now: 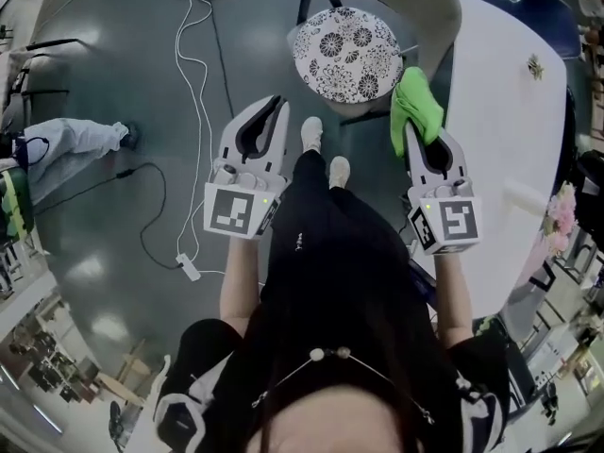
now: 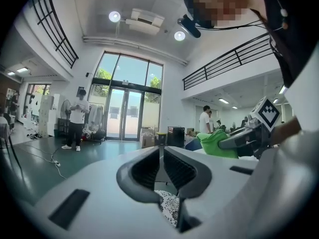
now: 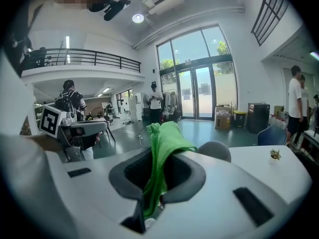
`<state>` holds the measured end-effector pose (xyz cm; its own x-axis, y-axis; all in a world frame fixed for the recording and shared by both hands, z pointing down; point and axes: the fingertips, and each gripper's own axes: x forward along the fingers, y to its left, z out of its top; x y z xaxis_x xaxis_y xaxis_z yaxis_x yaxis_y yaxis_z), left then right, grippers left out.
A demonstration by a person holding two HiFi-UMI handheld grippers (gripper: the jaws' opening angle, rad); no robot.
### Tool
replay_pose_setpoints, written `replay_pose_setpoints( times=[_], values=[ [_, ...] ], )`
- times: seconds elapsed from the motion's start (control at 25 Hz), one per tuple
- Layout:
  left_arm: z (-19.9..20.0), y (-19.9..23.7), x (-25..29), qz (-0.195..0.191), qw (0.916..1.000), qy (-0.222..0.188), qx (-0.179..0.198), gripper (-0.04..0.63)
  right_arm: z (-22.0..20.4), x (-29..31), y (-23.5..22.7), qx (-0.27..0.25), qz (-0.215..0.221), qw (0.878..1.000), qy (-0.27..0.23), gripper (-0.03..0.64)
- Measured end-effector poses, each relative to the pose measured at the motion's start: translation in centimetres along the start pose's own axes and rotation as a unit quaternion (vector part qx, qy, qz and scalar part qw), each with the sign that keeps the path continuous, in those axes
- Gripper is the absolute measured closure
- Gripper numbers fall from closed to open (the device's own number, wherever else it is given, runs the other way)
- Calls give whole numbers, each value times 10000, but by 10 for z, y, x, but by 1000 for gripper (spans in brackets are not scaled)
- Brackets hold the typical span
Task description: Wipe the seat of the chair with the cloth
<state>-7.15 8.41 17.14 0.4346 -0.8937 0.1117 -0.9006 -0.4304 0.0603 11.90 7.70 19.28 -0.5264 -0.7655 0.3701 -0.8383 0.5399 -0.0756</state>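
1. Your right claw [image 1: 412,132] is clamped on the green cloth [image 1: 416,102], which bunches above its tips.
2. Your left claw [image 1: 276,108] is closed on nothing.
3. The round patterned chair seat [image 1: 346,53] lies ahead, forward-left of the cloth, between both claws.

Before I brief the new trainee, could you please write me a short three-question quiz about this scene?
1. True or false: the green cloth lies on the chair's patterned seat.
2. Which claw grips the cloth?
3. In the head view, what stands right of the chair? A. white table B. sofa C. shelf

Key: 1 false. 2 the right claw. 3 A.
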Motion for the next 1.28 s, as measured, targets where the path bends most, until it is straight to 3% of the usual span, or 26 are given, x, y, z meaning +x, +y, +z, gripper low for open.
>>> replay_pose_setpoints(
  times=[0.24,0.44,0.6,0.84,1.0,1.28],
  values=[
    [-6,56,63,-402,9991,121,-75,579,21,54,-17,236,56,9987,448,571],
    [-15,100,105,-392,9991,156,-90,580,22,134,-25,500,420,9965,514,571],
    [-32,112,125,-432,9984,307,-201,580,-8,201,-28,978,818,9884,828,571],
    [-83,110,147,-677,9949,734,-157,577,-67,298,-30,2055,1326,9614,1260,571],
    [-116,109,151,-523,9930,990,-374,507,-106,350,-25,2260,1435,9506,1574,571],
    [-176,97,146,-666,9861,1377,-656,505,-190,433,-28,2756,1377,9284,2078,571]
  ],
)
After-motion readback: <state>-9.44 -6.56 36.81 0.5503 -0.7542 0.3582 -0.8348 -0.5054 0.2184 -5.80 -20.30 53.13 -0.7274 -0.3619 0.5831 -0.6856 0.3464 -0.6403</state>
